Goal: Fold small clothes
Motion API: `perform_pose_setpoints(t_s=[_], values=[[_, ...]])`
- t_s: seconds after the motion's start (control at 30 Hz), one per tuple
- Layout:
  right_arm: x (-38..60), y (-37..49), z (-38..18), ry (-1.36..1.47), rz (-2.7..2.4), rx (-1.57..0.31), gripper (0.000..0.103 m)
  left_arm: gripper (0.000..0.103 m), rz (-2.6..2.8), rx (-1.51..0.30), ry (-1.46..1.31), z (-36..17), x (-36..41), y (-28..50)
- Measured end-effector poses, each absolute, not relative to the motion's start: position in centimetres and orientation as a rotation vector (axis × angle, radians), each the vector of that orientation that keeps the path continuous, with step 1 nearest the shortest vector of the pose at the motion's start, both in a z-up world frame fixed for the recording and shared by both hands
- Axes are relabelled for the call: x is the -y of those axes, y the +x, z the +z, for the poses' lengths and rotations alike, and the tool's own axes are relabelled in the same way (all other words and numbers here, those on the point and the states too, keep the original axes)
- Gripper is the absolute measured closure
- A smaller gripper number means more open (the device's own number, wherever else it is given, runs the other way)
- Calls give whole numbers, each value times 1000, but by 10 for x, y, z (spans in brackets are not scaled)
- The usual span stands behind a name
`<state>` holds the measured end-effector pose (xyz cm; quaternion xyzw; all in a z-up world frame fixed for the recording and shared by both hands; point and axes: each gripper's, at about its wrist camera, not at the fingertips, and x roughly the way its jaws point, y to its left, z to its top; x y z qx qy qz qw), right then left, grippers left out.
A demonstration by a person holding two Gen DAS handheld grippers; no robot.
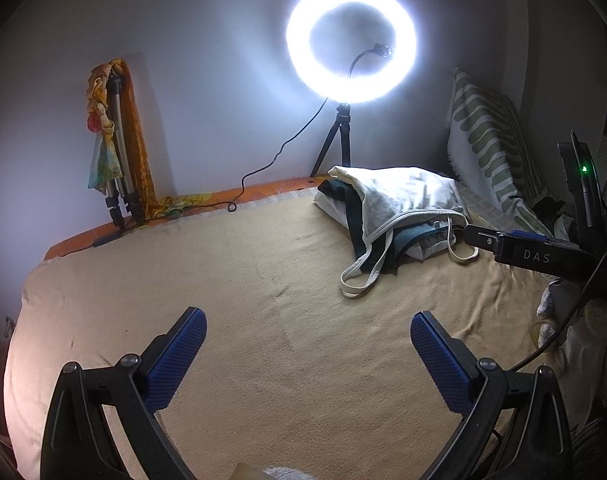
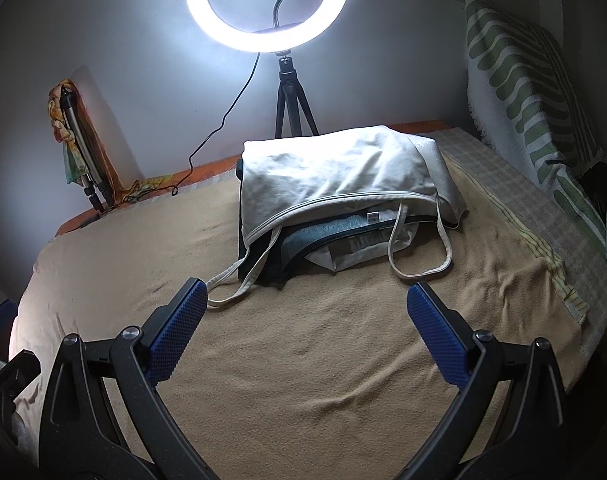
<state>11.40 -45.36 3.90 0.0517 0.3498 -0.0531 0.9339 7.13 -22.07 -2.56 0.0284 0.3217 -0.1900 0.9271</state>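
Left wrist view: left gripper [image 1: 308, 334] hanging over tan blanket [image 1: 263, 280] on bed, blue fingers [image 1: 175, 356] spread wide, holding nothing. Pile of small clothes [image 1: 395, 216] sitting far ahead to right, near striped pillow [image 1: 491, 148]. Right gripper [image 1: 475, 236] poking in from right, just beside pile. Right wrist view: right gripper [image 2: 305, 308] also spread wide, holding nothing. White top [image 2: 343, 176] lying on top of pile, straps [image 2: 419, 256] hanging down onto blanket. Ring light [image 2: 267, 4] glowing behind pile.
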Motion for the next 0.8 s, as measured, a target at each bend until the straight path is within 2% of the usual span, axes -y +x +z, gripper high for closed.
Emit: perform_pose_setpoints(t_s=[0.8], values=[[457, 115, 35, 136, -92, -728, 1, 0, -387, -664, 91, -30, 224, 71]])
